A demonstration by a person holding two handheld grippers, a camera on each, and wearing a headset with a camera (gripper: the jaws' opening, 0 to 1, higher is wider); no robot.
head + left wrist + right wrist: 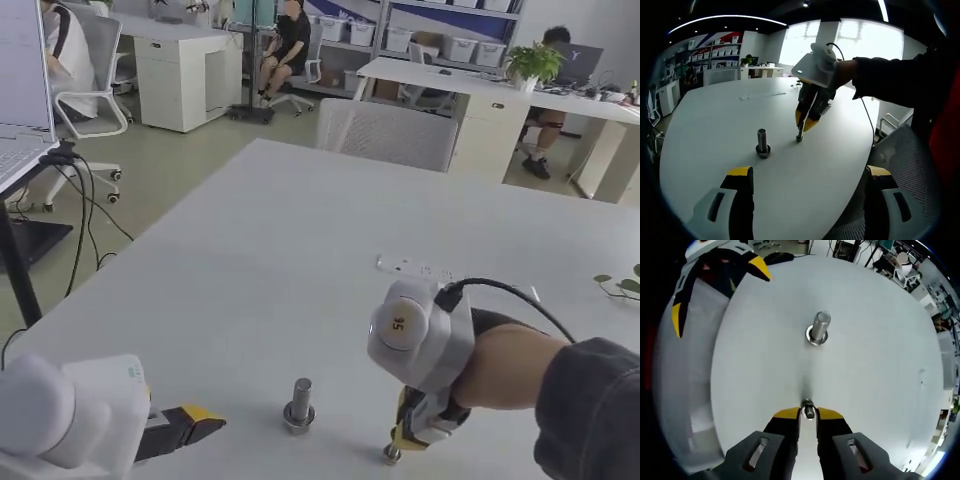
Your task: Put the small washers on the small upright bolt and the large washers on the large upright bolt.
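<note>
As the right tool [405, 445] hangs tip-down over the bench [300, 250], its two jaws are drawn in to a slim gap, and the small upright bolt [810, 411] sits right between their yellow tips, its foot on the bench just below them. Whether the jaws pinch the bolt's top, or a small washer on it, or merely straddle it, we cannot tell; the metal there is too small to read. Off to that tool's left, near but apart, stands the large upright bolt [300, 395], with a wider ring [299, 418] at its foot that may be its own head or a washer. The left tool [808, 175] is spread wide and holds nothing; from it the large bolt lies ahead and a little left, the small one ahead and further off, under the other tool. We judge a small washer to be light, stiff, thin and slick steel, apt to skid flat on the smooth bench or twist out of a careless pinch. We would take it by the rim, across its width, with the hole left free and level, so that it can drop over the thread. The small bolt itself looks easy to tip, so we would press down along its axis and not sideways.
</note>
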